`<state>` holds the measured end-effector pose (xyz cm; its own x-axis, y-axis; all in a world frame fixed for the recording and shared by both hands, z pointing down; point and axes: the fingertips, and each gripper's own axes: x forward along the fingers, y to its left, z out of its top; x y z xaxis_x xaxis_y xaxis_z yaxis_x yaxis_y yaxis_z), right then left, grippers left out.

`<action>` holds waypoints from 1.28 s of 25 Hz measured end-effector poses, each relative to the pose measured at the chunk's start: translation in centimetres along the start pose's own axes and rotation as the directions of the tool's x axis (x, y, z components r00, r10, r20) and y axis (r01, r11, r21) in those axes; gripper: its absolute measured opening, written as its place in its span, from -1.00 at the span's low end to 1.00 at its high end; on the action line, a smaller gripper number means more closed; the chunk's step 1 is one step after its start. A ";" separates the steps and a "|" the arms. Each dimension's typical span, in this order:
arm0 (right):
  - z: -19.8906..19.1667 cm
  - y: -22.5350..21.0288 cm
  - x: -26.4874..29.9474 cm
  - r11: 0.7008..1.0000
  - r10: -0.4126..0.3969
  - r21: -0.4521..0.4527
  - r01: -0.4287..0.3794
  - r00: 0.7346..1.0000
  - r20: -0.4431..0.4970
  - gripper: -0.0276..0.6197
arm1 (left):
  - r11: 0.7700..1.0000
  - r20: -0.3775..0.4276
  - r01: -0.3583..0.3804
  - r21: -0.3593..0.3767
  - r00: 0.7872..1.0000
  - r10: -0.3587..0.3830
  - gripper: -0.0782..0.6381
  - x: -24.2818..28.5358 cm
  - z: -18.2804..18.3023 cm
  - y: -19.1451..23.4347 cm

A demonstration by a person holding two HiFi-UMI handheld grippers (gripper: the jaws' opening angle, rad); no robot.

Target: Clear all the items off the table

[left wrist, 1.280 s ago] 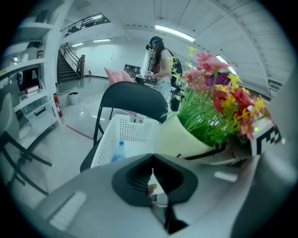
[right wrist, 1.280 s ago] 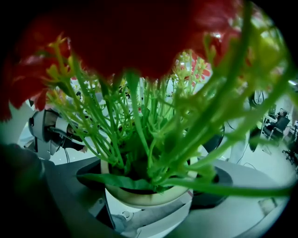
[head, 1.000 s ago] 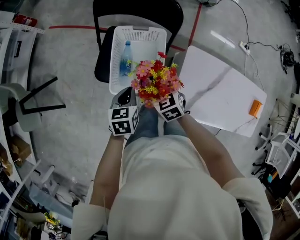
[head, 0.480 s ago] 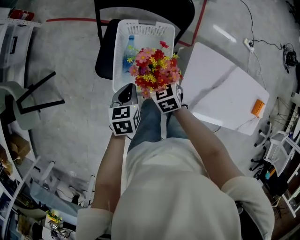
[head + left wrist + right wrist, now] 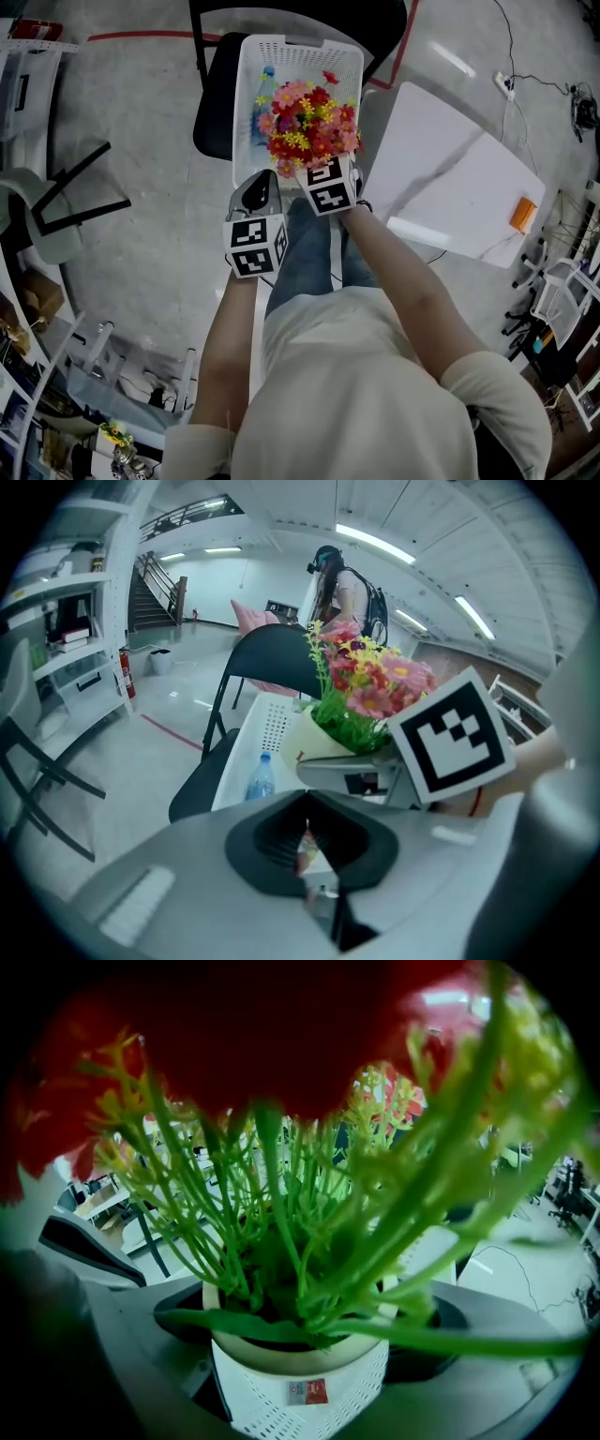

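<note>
My right gripper (image 5: 319, 169) is shut on a white perforated pot (image 5: 300, 1387) of red, pink and yellow flowers (image 5: 305, 117), held over the near end of a white basket (image 5: 246, 103). The basket rests on a black chair (image 5: 211, 112) and holds a water bottle (image 5: 260, 778), mostly hidden under the blooms in the head view. In the right gripper view the green stems (image 5: 300, 1232) fill the frame above the pot. My left gripper (image 5: 257, 190) hangs just left of the pot, below the basket's near edge, jaws shut and holding nothing.
A white table (image 5: 450, 187) stands to the right with a small orange object (image 5: 522, 214) near its far corner. Shelving (image 5: 28, 56) and chair legs line the left side. A person (image 5: 342, 588) stands far back in the hall.
My right gripper has carried the flower pot forward, from in front of the basket to over its near end. My left gripper has stayed alongside, shut.
</note>
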<state>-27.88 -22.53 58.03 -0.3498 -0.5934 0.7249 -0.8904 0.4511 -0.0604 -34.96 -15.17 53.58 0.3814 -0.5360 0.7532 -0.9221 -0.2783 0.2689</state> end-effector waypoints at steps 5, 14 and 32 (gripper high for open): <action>-0.1 -0.6 1.6 0.997 -0.014 0.075 0.015 1.000 -0.013 0.69 | 1.000 0.003 -0.001 -0.010 1.000 0.001 -0.76 0.4 0.0 0.5; -1.4 -2.0 4.6 0.987 -0.055 0.147 0.062 0.997 -0.048 0.69 | 1.000 -0.010 0.022 -0.015 1.000 -0.022 -0.76 1.3 -0.6 0.5; -5.3 -4.2 10.5 0.964 -0.095 0.230 0.130 0.983 -0.157 0.69 | 0.999 -0.007 0.028 -0.035 1.000 -0.028 -0.76 3.5 -1.1 1.6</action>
<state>-26.28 -27.10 69.55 -0.2138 -0.5217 0.8259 -0.9712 0.2046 -0.1221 -35.17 -16.65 57.30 0.4071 -0.5220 0.7495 -0.9127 -0.2655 0.3107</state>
